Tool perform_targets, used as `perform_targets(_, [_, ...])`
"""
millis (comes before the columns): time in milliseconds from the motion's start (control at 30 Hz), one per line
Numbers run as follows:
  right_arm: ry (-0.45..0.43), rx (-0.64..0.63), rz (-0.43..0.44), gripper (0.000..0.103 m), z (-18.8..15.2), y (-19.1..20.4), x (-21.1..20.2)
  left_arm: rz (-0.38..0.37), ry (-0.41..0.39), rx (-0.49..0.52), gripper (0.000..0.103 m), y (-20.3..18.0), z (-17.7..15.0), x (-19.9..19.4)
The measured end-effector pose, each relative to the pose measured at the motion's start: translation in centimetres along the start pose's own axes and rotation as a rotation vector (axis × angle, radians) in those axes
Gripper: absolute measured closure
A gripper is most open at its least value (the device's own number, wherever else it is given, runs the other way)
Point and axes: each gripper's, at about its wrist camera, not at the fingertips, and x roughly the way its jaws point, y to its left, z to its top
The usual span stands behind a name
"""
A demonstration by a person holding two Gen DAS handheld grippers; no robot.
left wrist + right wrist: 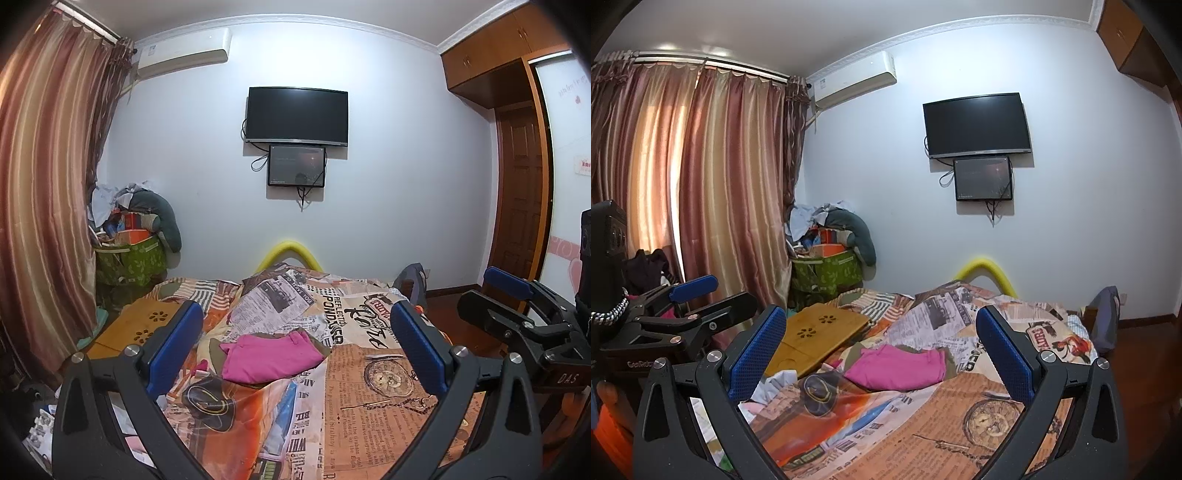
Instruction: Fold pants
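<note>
The pink pants (271, 356) lie folded in a compact bundle on the newspaper-print bedspread (369, 398); they also show in the right wrist view (897, 365). My left gripper (295, 343) is open and empty, held above the near part of the bed, well short of the pants. My right gripper (881, 345) is open and empty, raised beside it. The right gripper (517, 306) shows at the right edge of the left wrist view, and the left gripper (698, 299) at the left of the right wrist view.
A bamboo lap tray (816, 339) lies on the bed left of the pants. A green bag (827, 273) piled with clothes stands in the corner by the curtains (701, 184). A yellow foam tube (291, 254) arches at the bed's far end. A wardrobe (517, 184) stands on the right.
</note>
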Motion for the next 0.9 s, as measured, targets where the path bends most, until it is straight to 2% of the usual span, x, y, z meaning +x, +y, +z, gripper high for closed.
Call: perform_targets(900, [0.002,0.019,-0.015,0.001,0.08,-0.43,-0.65,-0.018,0.005,0.0,0.001,0.01,-0.06,0.38])
